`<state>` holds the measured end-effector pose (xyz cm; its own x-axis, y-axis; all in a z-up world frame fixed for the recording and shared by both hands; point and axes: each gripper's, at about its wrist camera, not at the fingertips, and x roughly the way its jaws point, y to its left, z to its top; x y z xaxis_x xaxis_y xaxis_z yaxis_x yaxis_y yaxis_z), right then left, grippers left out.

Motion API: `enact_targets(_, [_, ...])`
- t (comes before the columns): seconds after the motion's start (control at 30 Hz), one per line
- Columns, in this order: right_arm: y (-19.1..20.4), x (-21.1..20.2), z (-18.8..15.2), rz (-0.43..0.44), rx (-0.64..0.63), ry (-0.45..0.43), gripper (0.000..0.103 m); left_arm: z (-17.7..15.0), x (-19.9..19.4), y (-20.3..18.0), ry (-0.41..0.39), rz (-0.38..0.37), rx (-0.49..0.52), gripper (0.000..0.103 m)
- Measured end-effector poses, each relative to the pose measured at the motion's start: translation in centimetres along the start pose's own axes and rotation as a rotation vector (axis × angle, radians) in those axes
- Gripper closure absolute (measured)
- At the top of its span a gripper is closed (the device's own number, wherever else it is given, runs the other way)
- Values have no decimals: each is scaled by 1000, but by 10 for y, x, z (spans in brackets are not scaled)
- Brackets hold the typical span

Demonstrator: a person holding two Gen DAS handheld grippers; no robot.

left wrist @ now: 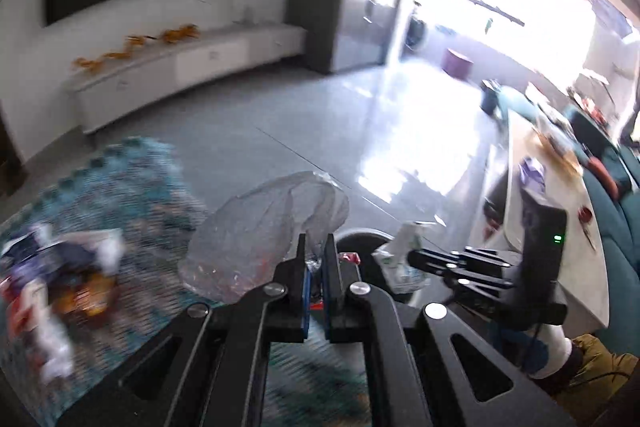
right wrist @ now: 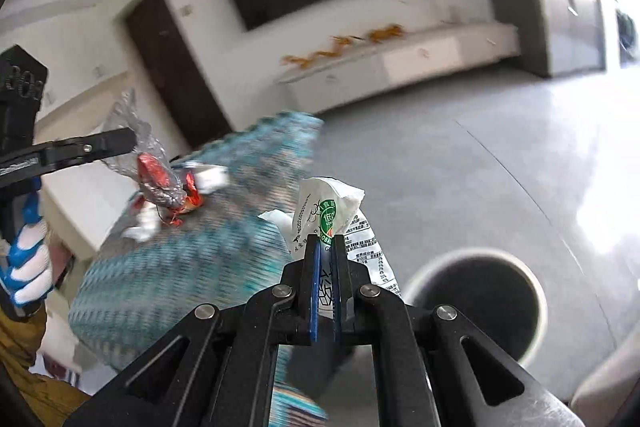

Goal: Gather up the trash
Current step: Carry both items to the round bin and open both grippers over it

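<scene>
Left wrist view: the left tool (left wrist: 315, 250) is clenched on a crumpled clear plastic bag (left wrist: 256, 227), lifted above the teal rug (left wrist: 132, 179).
Right wrist view: the right tool (right wrist: 327, 247) is clenched on a white printed wrapper (right wrist: 332, 215), held just beside the round bin (right wrist: 476, 303) on the grey floor (right wrist: 440, 155).
Bag contents: red foil scraps (right wrist: 154, 179) hang inside the clear bag.
Remaining litter: more wrappers (left wrist: 60, 267) lie near the rug's left edge, blurred.
Step in hand: judged to be carrying both pieces to the bin.
Next move: likely bring each tool over the bin's mouth, then release; the light bag may cling or drift aside.
</scene>
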<state>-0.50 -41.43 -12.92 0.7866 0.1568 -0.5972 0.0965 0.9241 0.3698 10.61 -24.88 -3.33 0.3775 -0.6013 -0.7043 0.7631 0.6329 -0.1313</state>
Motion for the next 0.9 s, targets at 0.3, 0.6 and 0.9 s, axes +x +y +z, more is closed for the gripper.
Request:
enact_targets(0.3, [-97, 45, -21, -95, 198, 69, 94, 13, 126, -61, 167, -81, 58, 96])
enact_targets(0.6, [-130, 54, -32, -187, 258, 86, 69, 15, 192, -63, 283, -176, -12, 96])
enact_targets(0.9, [-117, 20, -28, -267, 238, 41, 59, 11, 202, -59, 298, -231, -95, 38])
